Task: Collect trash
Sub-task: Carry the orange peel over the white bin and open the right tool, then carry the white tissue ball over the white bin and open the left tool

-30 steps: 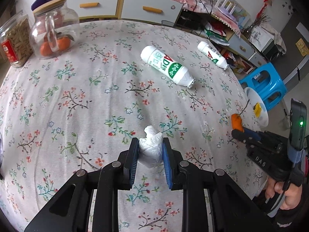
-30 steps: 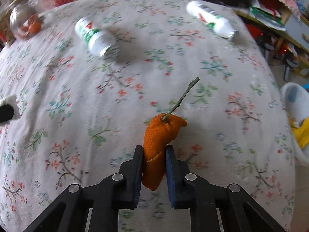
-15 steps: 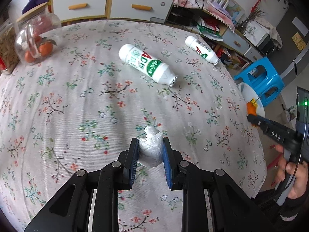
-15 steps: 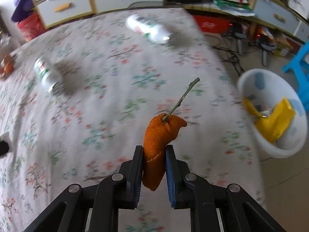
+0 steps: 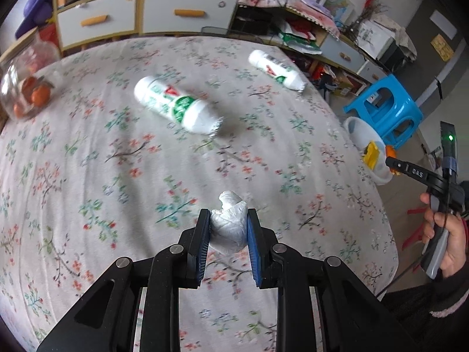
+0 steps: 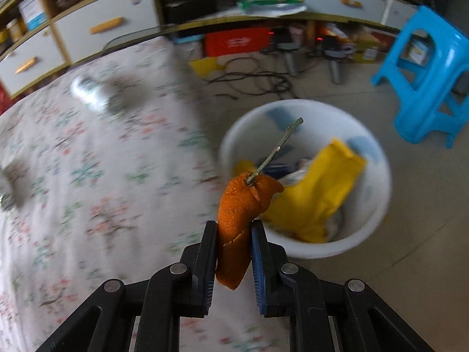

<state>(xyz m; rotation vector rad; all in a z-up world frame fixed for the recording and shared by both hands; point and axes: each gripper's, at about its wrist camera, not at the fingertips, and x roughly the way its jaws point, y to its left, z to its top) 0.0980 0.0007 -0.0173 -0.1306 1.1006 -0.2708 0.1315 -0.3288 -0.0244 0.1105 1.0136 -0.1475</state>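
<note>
The left gripper [image 5: 228,234] pinches a crumpled white wad [image 5: 229,223] above the floral tablecloth [image 5: 88,176]. Two white bottles [image 5: 176,108] [image 5: 275,69] lie on the cloth. At right, a hand [image 5: 448,234] holds the right gripper [image 5: 391,162] with an orange peel [image 5: 391,151] over a white bin [image 5: 356,127], beside a blue stool [image 5: 387,102].

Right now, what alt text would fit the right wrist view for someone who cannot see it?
A black gripper pinches a piece of orange peel with a twig stem, near a white bin on the floor holding yellow trash. A flowered tablecloth fills the left and a blue stool stands behind.
</note>
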